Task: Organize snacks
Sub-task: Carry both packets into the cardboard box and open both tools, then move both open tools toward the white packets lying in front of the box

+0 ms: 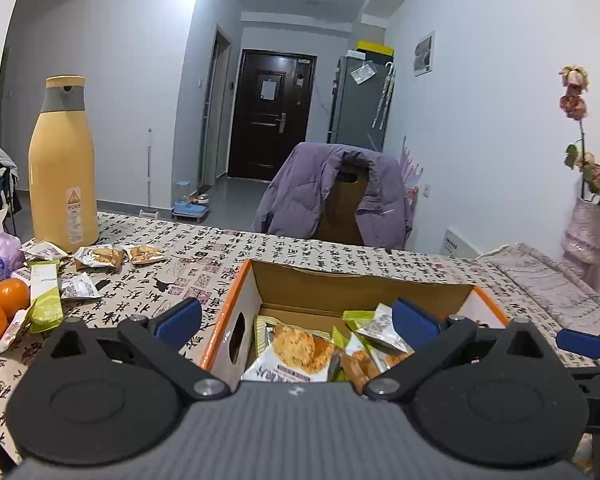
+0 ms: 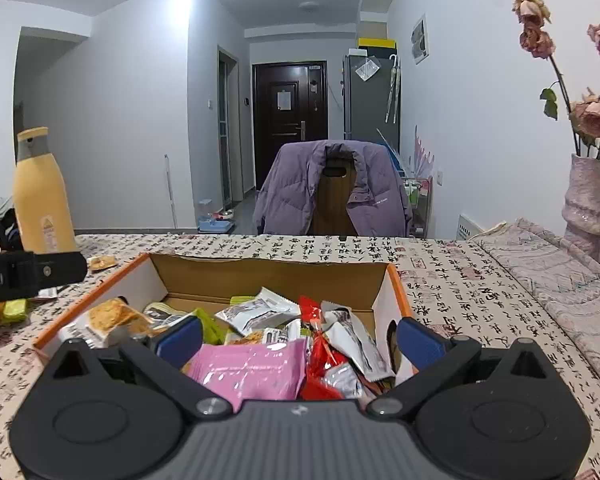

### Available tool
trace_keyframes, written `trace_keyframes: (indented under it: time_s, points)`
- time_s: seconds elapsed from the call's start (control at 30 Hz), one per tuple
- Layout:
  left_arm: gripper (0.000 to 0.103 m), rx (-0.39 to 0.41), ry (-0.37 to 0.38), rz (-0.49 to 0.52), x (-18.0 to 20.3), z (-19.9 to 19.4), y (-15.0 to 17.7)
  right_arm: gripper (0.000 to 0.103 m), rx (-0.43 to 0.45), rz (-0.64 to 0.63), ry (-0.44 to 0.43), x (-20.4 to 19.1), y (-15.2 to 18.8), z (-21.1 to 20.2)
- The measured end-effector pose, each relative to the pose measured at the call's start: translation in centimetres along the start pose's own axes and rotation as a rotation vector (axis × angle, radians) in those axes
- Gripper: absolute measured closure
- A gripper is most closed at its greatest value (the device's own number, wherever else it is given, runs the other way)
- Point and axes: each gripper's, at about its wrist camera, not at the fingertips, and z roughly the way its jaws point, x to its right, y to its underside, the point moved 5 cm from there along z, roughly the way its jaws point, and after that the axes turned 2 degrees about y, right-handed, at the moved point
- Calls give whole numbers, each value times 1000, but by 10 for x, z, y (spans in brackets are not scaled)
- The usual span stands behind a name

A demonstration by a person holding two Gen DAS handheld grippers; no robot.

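Hovering over the box (image 2: pixel 160 276), both grippers have their jaws spread wide and empty: the left gripper (image 1: pixel 298 322) above its near-left corner, the right gripper (image 2: pixel 298 334) above the heaped packets. More snacks (image 1: pixel 100 257) lie loose on the table (image 1: pixel 340 254) by the yellow bottle (image 1: pixel 62 168). Best to swing left, come down low over one flat packet, and pinch its crimped edge rather than its middle.
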Motion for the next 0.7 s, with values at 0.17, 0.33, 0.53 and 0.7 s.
trace_keyframes:
  time_s: [0.17, 0.33, 0.53, 0.7]
  points:
    - [0, 18, 27, 6, 2, -27, 4, 0, 17, -10, -1, 0, 4, -29]
    - [0, 40, 40, 23, 4, -56, 12, 0, 28, -15, -10, 1, 14, -58]
    - [0, 35, 60, 48, 7, -79, 29, 0, 25, -38, -17, 1, 34, -84]
    - [0, -3, 70, 73, 7, -90, 49, 0, 13, -45, -30, 1, 51, -101]
